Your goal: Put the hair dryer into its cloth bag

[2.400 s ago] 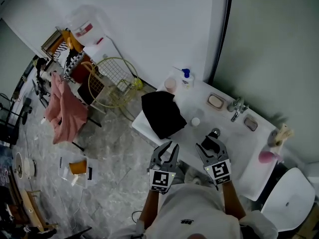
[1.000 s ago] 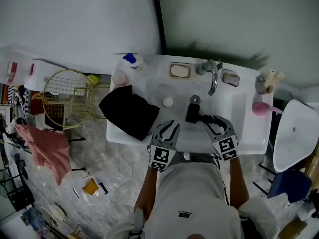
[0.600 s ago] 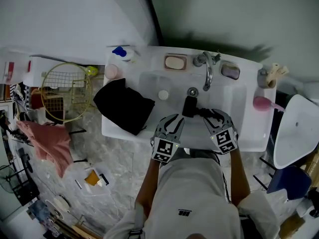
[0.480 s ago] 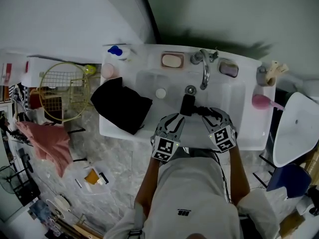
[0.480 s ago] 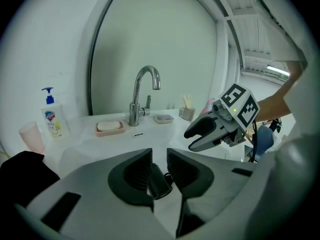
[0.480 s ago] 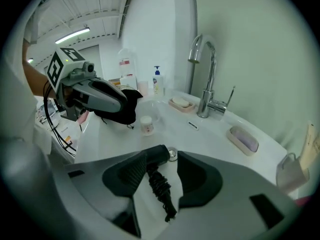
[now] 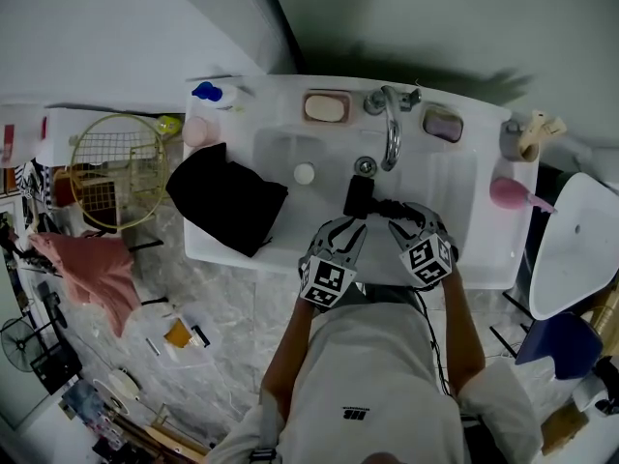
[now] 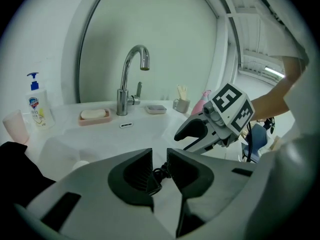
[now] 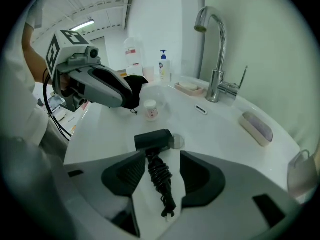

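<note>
The black hair dryer (image 7: 358, 196) lies in the white sink basin (image 7: 455, 177), its coiled cord (image 9: 161, 176) trailing toward me. My right gripper (image 9: 162, 159) hangs over the cord. Its jaws have just been opening and now stand apart on either side of the cord, with the pads not pressing it. In the head view the right gripper (image 7: 401, 222) is just right of the dryer. My left gripper (image 8: 159, 156) sits beside it, jaws a narrow gap apart and holding nothing, with a bit of cord showing beyond them. The black cloth bag (image 7: 224, 199) lies on the counter to the left.
A chrome faucet (image 7: 390, 133) rises at the basin's back between two soap dishes (image 7: 325, 107). A small white cup (image 7: 304, 173) stands in the basin. A pump bottle (image 7: 208, 93) and a pink cup (image 7: 197, 130) are at the back left. A wire basket (image 7: 111, 167) stands on the floor.
Both grippers have sunk lower into the basin and closer to the hair dryer and its cord. The dryer and the bag have not moved.
</note>
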